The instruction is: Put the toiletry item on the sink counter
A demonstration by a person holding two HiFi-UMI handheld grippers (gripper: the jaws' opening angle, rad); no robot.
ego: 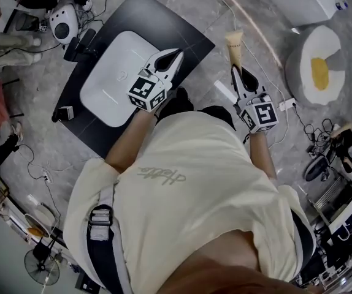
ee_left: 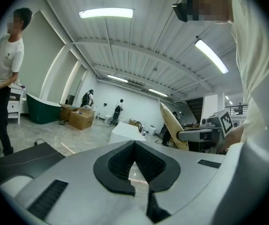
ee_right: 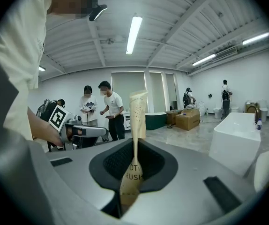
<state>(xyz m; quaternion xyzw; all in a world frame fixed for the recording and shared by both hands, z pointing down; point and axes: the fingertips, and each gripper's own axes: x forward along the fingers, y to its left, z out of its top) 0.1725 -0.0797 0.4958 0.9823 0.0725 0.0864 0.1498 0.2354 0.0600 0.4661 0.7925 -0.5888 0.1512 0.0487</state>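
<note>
Softness governs the cream-coloured plastic squeeze tube (ee_right: 137, 121): it looks light, thin-walled and easily dented, so a gentle hold low on its rounder body seems safest. The right gripper (ee_right: 134, 172) has it there now, pinched shut around it, with the flat crimped end pointing forward. The tube hangs over the grey marbled floor (ego: 256, 17), just beside the dark slab surface (ego: 164, 17) with its white basin (ego: 111, 84). The left gripper (ee_left: 134, 146) is closed and empty over the surface. Cables (ego: 41, 164), onlookers (ee_right: 108, 107) and a green bathtub (ee_left: 43, 114) fill the room.
</note>
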